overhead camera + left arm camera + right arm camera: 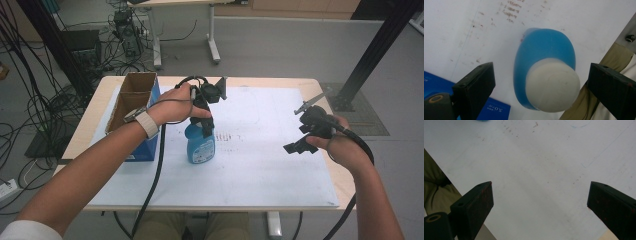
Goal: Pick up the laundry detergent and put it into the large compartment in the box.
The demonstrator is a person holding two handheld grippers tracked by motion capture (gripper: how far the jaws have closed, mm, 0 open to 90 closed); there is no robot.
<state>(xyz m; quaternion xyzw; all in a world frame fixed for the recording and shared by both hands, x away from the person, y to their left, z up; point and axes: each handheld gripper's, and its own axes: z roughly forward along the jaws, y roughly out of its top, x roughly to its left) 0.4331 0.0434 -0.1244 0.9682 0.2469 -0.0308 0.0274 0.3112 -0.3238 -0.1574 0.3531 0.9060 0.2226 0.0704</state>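
Observation:
A blue bottle (201,147) with a white cap stands upright on the white mat (260,165), left of centre. My left gripper (205,125) hangs straight over it, pointing down. In the left gripper view the white cap (552,86) sits between the two black jaws, which stand wide apart and clear of it; the left gripper (540,83) is open, and the blue bottle body (544,45) shows below the cap. My right gripper (298,145) hovers above the mat's right side. The right gripper (540,197) is open over bare mat, with nothing between its jaws.
An open cardboard box with blue sides (133,107) stands at the table's left, close beside the bottle; its blue side (495,110) lies near the left jaw. Faint brown marks (231,137) dot the mat. The table edge (345,185) lies just beyond my right hand.

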